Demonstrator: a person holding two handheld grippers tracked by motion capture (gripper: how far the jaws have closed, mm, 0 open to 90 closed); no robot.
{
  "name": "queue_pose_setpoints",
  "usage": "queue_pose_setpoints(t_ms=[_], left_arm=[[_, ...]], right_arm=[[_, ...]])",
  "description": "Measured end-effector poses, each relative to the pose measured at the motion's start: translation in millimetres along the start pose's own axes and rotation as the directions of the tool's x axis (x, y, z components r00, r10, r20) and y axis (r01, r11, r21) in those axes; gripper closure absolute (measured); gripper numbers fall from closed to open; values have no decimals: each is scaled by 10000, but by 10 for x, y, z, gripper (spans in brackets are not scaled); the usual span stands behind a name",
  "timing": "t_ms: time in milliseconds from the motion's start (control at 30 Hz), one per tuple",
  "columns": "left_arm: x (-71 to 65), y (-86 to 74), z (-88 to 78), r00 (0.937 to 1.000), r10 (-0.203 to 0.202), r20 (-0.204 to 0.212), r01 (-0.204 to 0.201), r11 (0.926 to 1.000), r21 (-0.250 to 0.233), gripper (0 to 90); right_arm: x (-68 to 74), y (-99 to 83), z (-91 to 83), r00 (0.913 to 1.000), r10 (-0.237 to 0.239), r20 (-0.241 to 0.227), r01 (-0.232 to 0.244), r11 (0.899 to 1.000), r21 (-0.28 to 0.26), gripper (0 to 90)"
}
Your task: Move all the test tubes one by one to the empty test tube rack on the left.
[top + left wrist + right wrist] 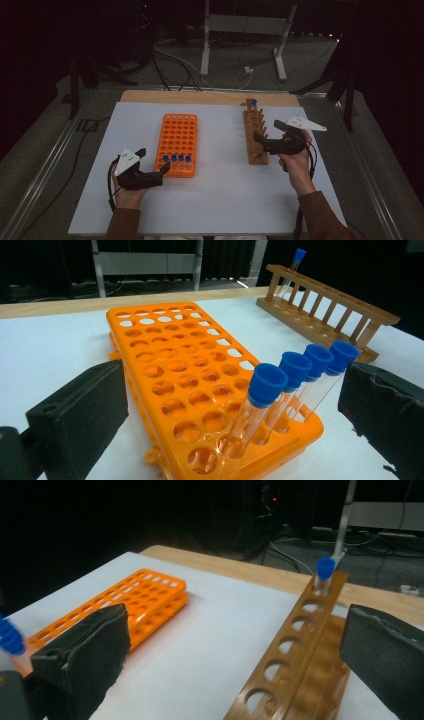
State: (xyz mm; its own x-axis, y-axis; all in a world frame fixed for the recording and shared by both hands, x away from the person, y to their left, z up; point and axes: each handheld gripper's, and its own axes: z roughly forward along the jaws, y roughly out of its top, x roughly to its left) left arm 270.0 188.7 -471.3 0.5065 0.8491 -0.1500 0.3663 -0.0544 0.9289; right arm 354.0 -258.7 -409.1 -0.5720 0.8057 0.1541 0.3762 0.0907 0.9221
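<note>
Your left gripper [162,170] stands wide beside four capped tubes [295,370] seated in the orange rack [177,137]. Right gripper [260,139], wide and empty, flanks the wooden rack [255,135]; next, take its last tube [253,103].

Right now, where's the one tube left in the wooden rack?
In the high view, the tube stands in the far end hole of the wooden rack, right of the orange rack and beyond the right gripper.

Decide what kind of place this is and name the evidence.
Probably a lab-style recording bench: an orange tube rack holding blue-capped test tubes, a wooden tube rack, and cables on the floor behind the table.
</note>
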Motion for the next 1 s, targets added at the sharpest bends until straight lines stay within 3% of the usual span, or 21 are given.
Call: queue_pose_setpoints(t_ms=[633, 867, 1000], left_arm=[[25, -7, -13, 9998, -161, -108, 160, 9998, -102, 8], [27, -2, -16, 9998, -158, -105, 157, 9998, -136, 8], [37, -1, -19, 9997, -224, 10, 224, 9997, -117, 8]], right_arm=[[-134, 409, 406, 9980, -46, 628, 40, 9999, 96, 4], [-191, 442, 553, 9966, 146, 810, -166, 9996, 247, 4], [-236, 450, 630, 9947, 480, 908, -504, 9984, 244, 4]])
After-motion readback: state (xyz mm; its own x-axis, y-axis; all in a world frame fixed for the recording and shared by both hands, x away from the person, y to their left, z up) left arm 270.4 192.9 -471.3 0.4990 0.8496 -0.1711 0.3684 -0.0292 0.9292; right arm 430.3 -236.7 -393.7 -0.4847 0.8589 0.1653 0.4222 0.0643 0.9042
